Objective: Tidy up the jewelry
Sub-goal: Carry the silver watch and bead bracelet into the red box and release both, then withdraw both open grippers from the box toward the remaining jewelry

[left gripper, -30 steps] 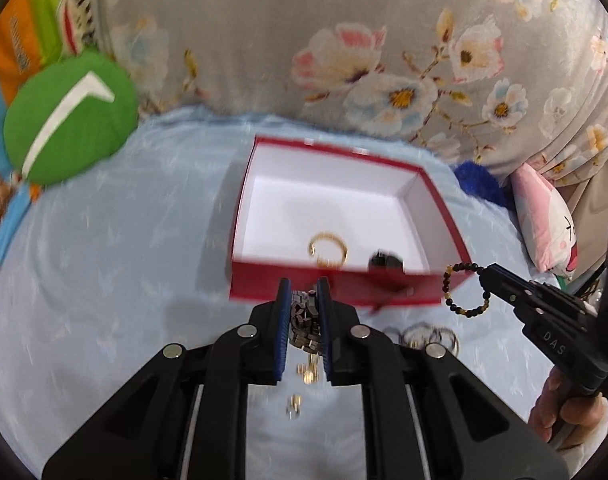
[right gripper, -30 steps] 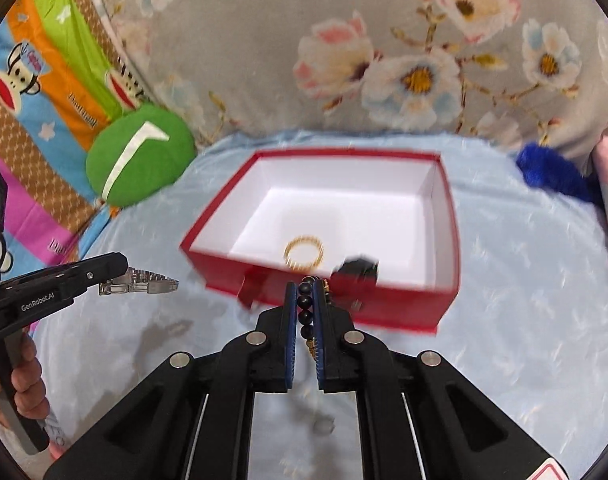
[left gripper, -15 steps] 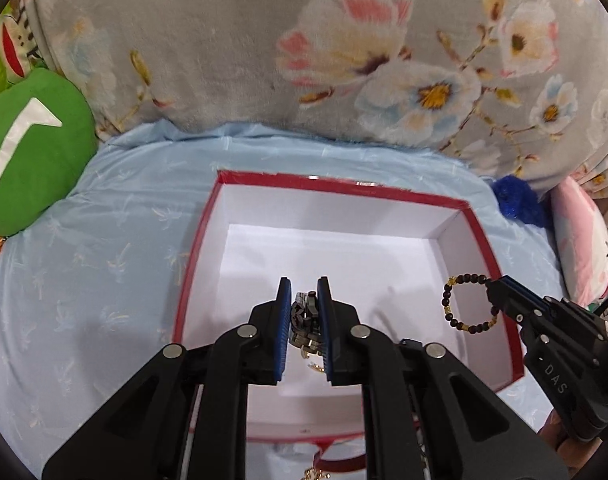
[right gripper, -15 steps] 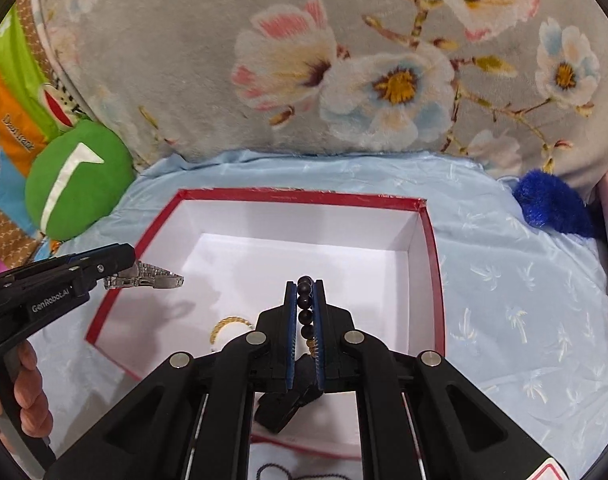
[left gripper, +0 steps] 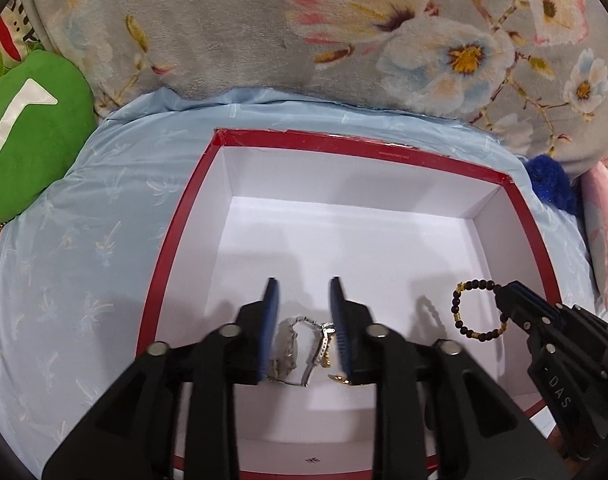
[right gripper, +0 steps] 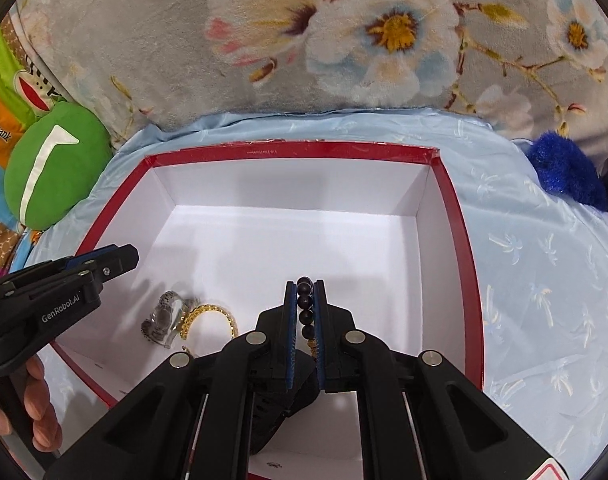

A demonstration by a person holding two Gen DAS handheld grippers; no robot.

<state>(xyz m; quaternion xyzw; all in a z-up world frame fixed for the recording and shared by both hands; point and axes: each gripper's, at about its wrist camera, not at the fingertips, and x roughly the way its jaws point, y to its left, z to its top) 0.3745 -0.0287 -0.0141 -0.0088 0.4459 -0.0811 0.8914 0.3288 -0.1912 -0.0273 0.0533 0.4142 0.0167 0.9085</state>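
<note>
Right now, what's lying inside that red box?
In the red box: a silver watch touching a gold bracelet, plus something black mostly hidden under the right hand-held gripper, which holds a beaded bracelet above.

Pale blue sheet (left gripper: 84,248), patterned. Grey flowered blanket (left gripper: 264,32) along the far side. Green cushion (left gripper: 28,136) at far left. Blue fluffy toy (right gripper: 563,168) at far right.

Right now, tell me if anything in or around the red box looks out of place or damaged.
Nothing stands out. The silver watch and gold bracelet lie inside the red box; the right gripper holds the beaded bracelet above it.
</note>
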